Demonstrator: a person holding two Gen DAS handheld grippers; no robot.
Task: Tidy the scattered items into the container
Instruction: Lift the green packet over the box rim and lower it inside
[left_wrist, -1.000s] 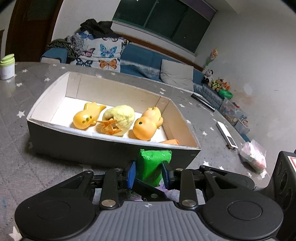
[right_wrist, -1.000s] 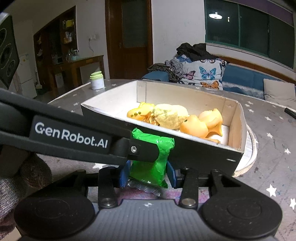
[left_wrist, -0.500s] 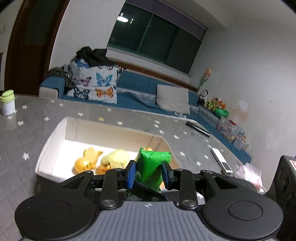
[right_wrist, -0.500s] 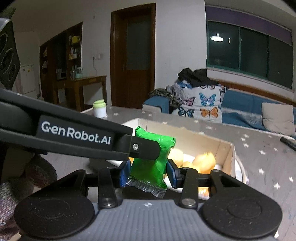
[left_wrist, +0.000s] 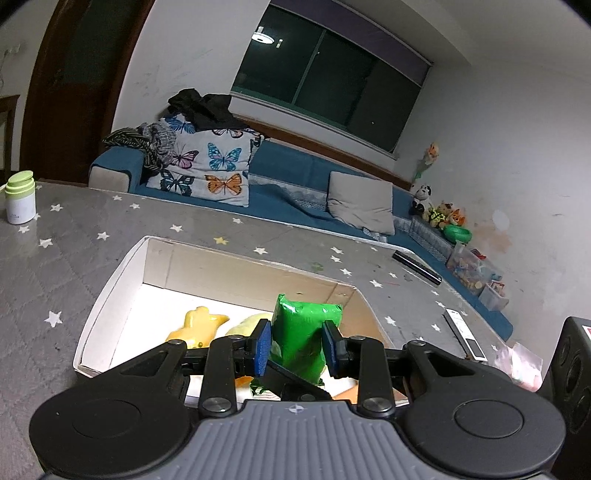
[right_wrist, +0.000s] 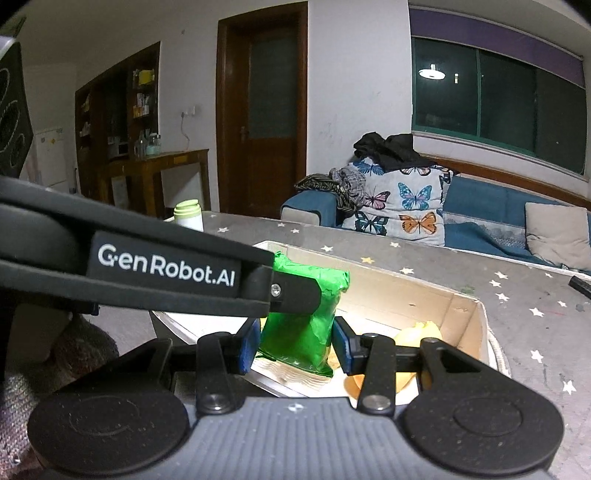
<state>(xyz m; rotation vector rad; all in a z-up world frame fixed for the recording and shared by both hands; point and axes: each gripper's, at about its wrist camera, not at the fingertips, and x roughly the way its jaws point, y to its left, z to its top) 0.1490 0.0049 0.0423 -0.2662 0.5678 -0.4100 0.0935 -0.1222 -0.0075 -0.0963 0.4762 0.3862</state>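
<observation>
Holding one crinkly green plastic snack packet (left_wrist: 301, 341) between both grippers, I am now carrying it above the open white cardboard box (left_wrist: 110, 291), no longer low before its dark front wall. My left gripper (left_wrist: 296, 347) and right gripper (right_wrist: 294, 345) are each pinching it with narrow jaws. Beneath it, the yellow rubber toys (left_wrist: 197, 326) are lying inside the box. Judging from this, only the release remains. Farther back, a green-lidded white jar (left_wrist: 20, 197) is standing on the star-patterned grey tabletop (left_wrist: 74, 236).
</observation>
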